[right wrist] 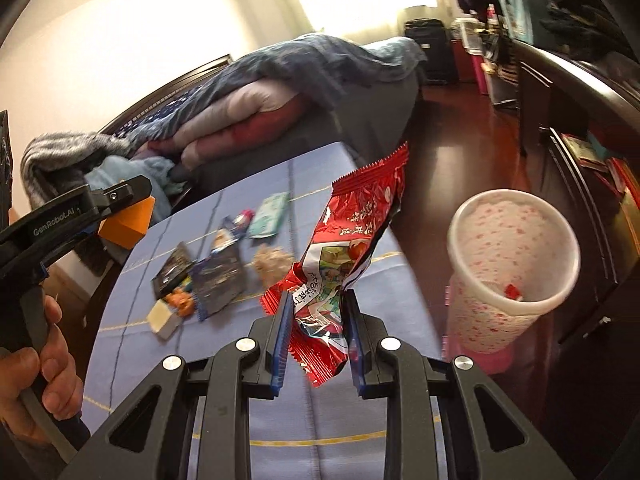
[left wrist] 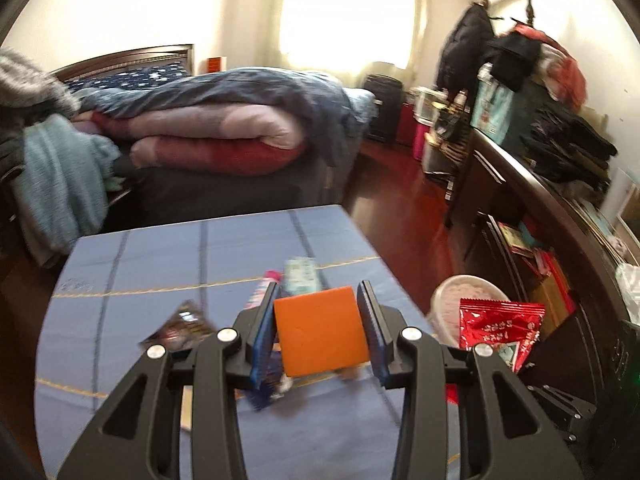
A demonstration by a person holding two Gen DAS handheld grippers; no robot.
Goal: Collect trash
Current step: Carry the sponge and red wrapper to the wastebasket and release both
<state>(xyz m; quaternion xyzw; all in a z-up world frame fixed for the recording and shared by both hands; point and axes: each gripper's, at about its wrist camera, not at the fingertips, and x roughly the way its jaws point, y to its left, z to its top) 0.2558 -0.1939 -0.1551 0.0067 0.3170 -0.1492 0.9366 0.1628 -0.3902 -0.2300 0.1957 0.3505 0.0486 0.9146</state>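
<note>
My left gripper [left wrist: 318, 292] is shut on an orange box [left wrist: 322, 330] and holds it above the blue-clothed table [left wrist: 140, 272]. It also shows in the right wrist view [right wrist: 132, 200] at the left, with the orange box [right wrist: 128, 222]. My right gripper [right wrist: 316, 300] is shut on a red snack wrapper [right wrist: 352, 232], lifted near the table's right edge. The wrapper also shows in the left wrist view [left wrist: 500, 330]. A white and pink bin [right wrist: 508, 264] stands on the floor to the right of the table, with a bit of red trash inside.
Several wrappers lie on the table: a teal packet [right wrist: 270, 216], dark foil packets [right wrist: 220, 280], a crumpled brown scrap [right wrist: 272, 262], a white block [right wrist: 164, 318]. A bed with quilts [left wrist: 208, 128] stands beyond. A dark cabinet [left wrist: 560, 208] lines the right side.
</note>
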